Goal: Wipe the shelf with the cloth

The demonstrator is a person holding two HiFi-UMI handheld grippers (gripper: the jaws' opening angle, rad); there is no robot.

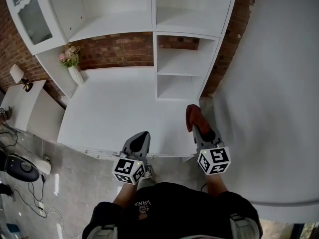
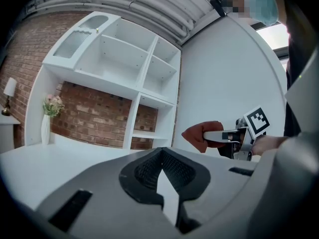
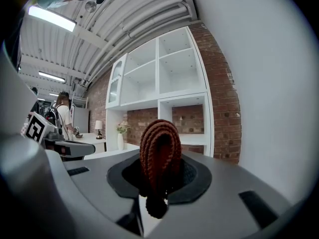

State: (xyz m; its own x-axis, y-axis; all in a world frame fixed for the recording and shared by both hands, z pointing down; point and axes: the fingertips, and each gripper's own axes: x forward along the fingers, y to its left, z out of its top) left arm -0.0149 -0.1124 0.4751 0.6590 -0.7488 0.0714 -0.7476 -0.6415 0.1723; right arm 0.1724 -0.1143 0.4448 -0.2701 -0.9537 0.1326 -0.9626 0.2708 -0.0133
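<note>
The folded rust-brown cloth (image 3: 159,153) is clamped in the right gripper (image 1: 199,128) over the front of the white shelf (image 1: 114,108), seemingly so a bunched edge leads the wipe, while the left gripper (image 1: 141,139) is held aside, pinched together on nothing.

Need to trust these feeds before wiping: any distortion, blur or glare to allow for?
Head view: even light, sharp, shelf edges bowed. Left gripper view: heavy fisheye, dark corners, bright patch at right blown out. Right gripper view: same vignette, ceiling light glares, cloth sharp.
</note>
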